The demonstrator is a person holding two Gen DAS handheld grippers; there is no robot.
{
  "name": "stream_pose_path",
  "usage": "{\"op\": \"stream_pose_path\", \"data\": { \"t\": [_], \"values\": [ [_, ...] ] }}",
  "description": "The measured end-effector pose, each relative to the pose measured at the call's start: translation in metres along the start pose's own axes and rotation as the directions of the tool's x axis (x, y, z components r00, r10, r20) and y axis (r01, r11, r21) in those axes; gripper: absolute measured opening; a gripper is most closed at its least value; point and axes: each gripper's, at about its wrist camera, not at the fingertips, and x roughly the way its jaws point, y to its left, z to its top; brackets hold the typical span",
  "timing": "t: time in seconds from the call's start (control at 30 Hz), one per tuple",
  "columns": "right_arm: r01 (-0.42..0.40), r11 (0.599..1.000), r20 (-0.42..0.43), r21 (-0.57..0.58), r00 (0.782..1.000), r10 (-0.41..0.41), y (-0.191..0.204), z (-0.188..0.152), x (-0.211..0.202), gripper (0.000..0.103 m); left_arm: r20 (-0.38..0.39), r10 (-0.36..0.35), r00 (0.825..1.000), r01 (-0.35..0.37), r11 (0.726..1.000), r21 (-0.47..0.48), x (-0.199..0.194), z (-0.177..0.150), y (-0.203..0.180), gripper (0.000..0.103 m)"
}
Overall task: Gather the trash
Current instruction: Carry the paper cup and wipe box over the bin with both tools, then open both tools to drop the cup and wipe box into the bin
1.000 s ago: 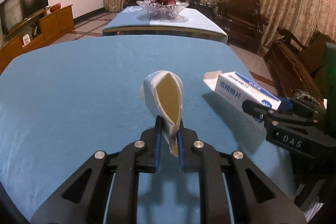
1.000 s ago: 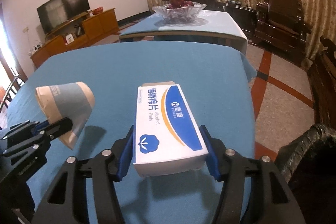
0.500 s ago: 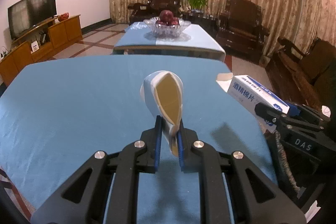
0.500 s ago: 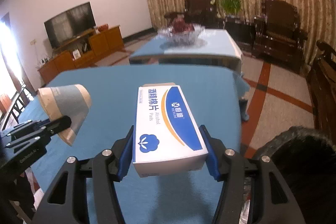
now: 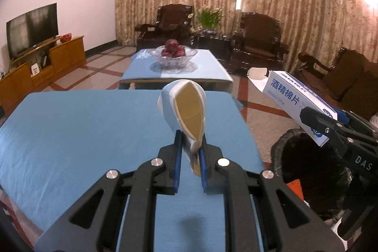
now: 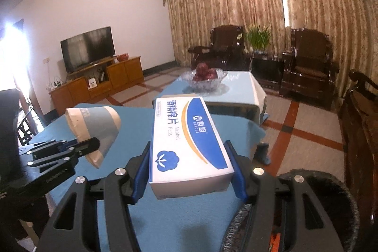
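Curtained living room ahead of me, a blue-clothed table point(image 5: 70, 134) under both tools and nothing left lying on the cloth that I can see. My left gripper point(image 5: 191, 152) is pinched nearly closed on the flattened paper cup point(image 5: 186, 108), whose mouth sticks up toward twelve o'clock in the left wrist view. My right gripper point(image 6: 190, 169) stands about half open, its pads clamped on the sides of the alcohol pads box point(image 6: 186, 134), one end flap of it open at the far tip. Both pieces hang clear of the table — neither touches it.

At four o'clock of the left view, and five o'clock of the right, sits the black trash bin point(image 5: 307, 169), its dark liner rim off the table's edge. The box hovers close above that rim; the cup is further away, over the cloth.

I judge the picking-up done and the dropping left: neither piece is in the bin yet, and I cannot see what it already holds.
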Motion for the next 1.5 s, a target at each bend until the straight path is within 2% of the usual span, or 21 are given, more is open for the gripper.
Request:
{"op": "stream_pose_path", "data": {
  "t": [0.23,0.4,0.53,0.7,0.83,0.93,1.1,1.3,1.37,1.4,1.43,1.47,1.5],
  "values": [
    [0.033,0.999,0.055,0.01,0.998,-0.033,-0.018,0.002,-0.04,0.058,0.027,-0.055,0.998,0.053,0.997,0.052,-0.015,0.007,-0.037,0.012],
    [0.109,0.993,0.072,0.038,0.991,-0.111,-0.043,-0.003,-0.07,0.058,0.019,-0.128,0.992,0.126,0.987,0.104,-0.013,0.005,-0.076,0.012],
    [0.191,0.979,0.063,0.067,0.979,-0.196,-0.074,-0.009,-0.09,0.058,0.001,-0.201,0.98,0.199,0.968,0.152,0.001,0.001,-0.116,0.012],
    [0.291,0.95,0.031,0.109,0.955,-0.296,-0.115,-0.024,-0.11,0.058,-0.037,-0.295,0.955,0.296,0.932,0.209,0.021,-0.008,-0.168,0.012],
    [0.342,0.93,0.0,0.134,0.939,-0.345,-0.144,-0.035,-0.113,0.058,-0.079,-0.362,0.929,0.37,0.898,0.24,0.038,-0.017,-0.206,0.012],
    [0.368,0.917,-0.023,0.151,0.929,-0.369,-0.161,-0.046,-0.114,0.058,-0.104,-0.388,0.916,0.402,0.88,0.254,0.052,-0.026,-0.227,0.012],
    [0.408,0.896,-0.076,0.174,0.913,-0.401,-0.188,-0.066,-0.108,0.058,-0.158,-0.406,0.9,0.434,0.862,0.262,0.079,-0.04,-0.254,0.012],
    [0.434,0.879,-0.131,0.199,0.901,-0.415,-0.218,-0.09,-0.092,0.058,-0.207,-0.402,0.892,0.447,0.848,0.283,0.104,-0.054,-0.271,0.013],
    [0.44,0.875,-0.148,0.204,0.897,-0.416,-0.224,-0.098,-0.086,0.058,-0.225,-0.405,0.886,0.458,0.841,0.287,0.11,-0.06,-0.274,0.014],
    [0.44,0.874,-0.156,0.205,0.897,-0.414,-0.226,-0.101,-0.083,0.058,-0.241,-0.415,0.877,0.473,0.834,0.284,0.114,-0.062,-0.276,0.018],
    [0.44,0.875,-0.166,0.202,0.896,-0.412,-0.229,-0.103,-0.079,0.058,-0.249,-0.417,0.874,0.477,0.832,0.283,0.116,-0.06,-0.276,0.028],
    [0.449,0.872,-0.177,0.196,0.891,-0.419,-0.232,-0.106,-0.075,0.059,-0.254,-0.418,0.872,0.48,0.832,0.279,0.119,-0.061,-0.275,0.031],
    [0.464,0.865,-0.187,0.189,0.882,-0.432,-0.233,-0.108,-0.071,0.062,-0.256,-0.42,0.871,0.482,0.834,0.271,0.121,-0.059,-0.271,0.04]
  ]
}}
